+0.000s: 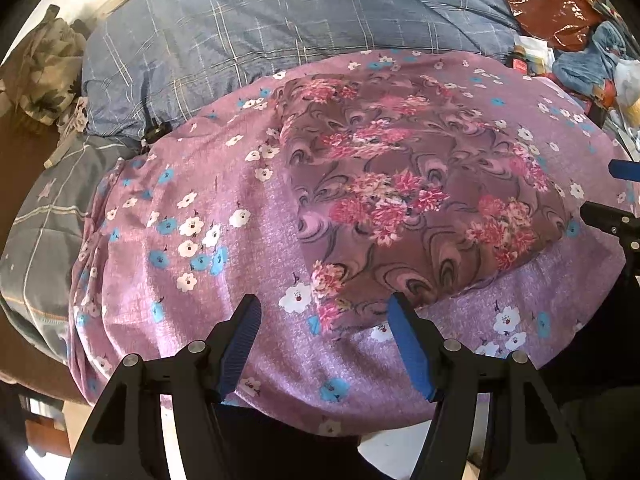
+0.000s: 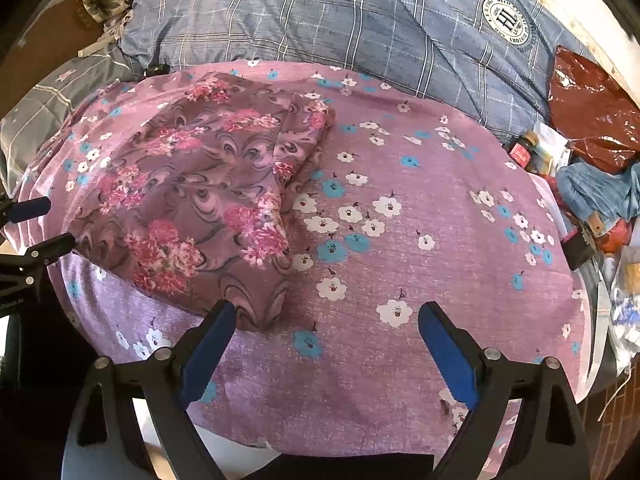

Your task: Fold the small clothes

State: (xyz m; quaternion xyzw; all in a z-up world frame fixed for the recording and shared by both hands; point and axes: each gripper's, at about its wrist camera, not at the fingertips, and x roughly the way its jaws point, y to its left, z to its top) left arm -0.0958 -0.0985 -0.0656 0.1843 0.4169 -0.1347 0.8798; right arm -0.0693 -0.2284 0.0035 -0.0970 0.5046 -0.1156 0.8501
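The folded floral cloth (image 1: 416,196) lies just ahead of both grippers; left gripper (image 1: 324,320) and right gripper (image 2: 326,320) are released, holding nothing.

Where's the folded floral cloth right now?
The floral cloth lies on the purple sheet, left of centre in the right wrist view, just ahead of both open grippers and short of the blue plaid pillow.

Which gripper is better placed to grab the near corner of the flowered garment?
Probably the left gripper: the garment corner lies between its open fingers; the right gripper frames mostly bare sheet.
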